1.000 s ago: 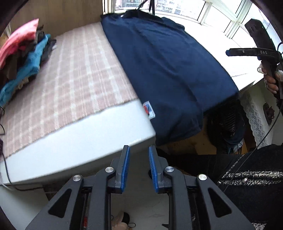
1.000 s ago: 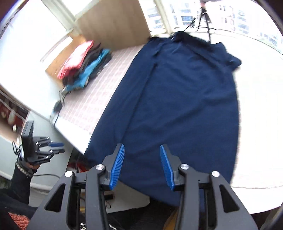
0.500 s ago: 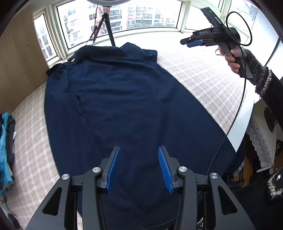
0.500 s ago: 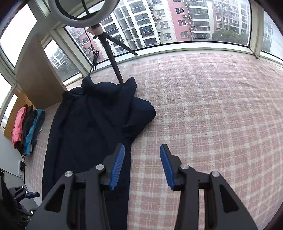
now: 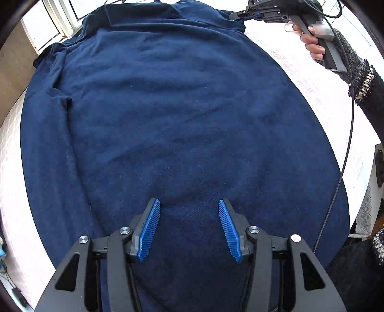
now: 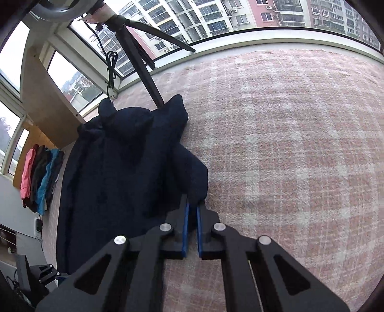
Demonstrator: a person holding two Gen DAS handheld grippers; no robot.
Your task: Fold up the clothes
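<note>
A: What changed?
B: My right gripper point(image 6: 190, 211), jaws apart half a second ago, is now clamped on the right sleeve of the navy blue cotton polo shirt point(image 5: 177, 115). Sleeve fold's probably next.
A: Left?
B: Left gripper point(image 5: 187, 228) has dropped closer over the near hem, jaws apart. Shirt lies spread on the pink checked blanket point(image 6: 288, 144).

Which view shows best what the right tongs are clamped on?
The right wrist view: the right tongs are shut on the navy shirt's sleeve edge, seen close up. The left wrist view shows them only small and far away at the shirt's top corner, contact unclear.
</note>
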